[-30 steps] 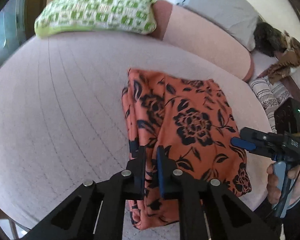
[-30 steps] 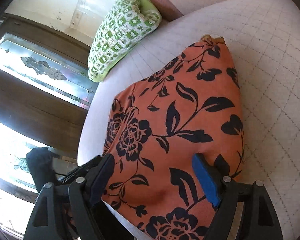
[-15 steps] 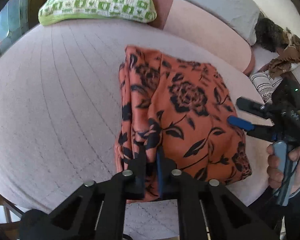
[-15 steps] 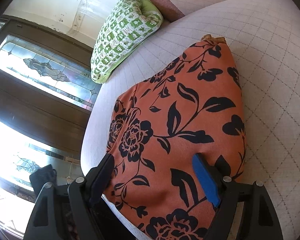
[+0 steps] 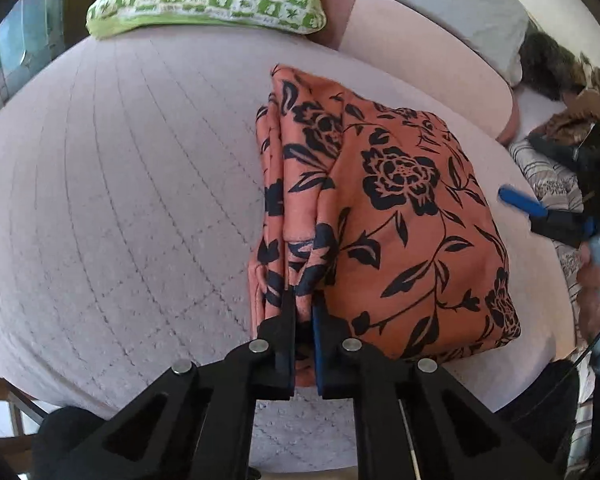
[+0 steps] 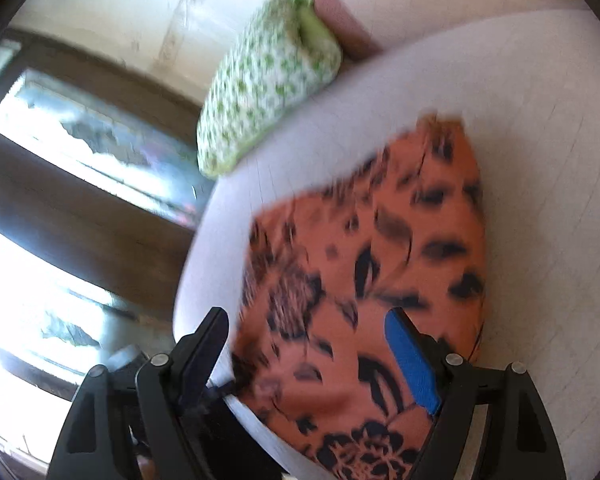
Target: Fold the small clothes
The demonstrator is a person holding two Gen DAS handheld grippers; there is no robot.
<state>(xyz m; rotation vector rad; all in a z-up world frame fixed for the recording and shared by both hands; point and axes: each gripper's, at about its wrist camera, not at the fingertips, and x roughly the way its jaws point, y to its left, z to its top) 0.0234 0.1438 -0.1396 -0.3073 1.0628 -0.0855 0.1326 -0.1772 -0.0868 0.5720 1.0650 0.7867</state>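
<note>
Left wrist view: the left claw [image 5: 304,312], bottom centre, is clamped on the near edge of the folded orange floral cloth [image 5: 400,216] lying mid-frame on the bed [image 5: 120,200].

Right wrist view, blurred: the right claw [image 6: 308,336] stands wide apart over the cloth, lower centre.

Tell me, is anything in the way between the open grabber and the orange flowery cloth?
Nothing visible. The right gripper hangs open over the orange cloth with only air between, while the left gripper pinches its folded edge.

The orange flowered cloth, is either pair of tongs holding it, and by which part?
The left tongs are shut on the orange flowered cloth, pinching its bunched left edge at the near corner. The right tongs are open, holding nothing.
</note>
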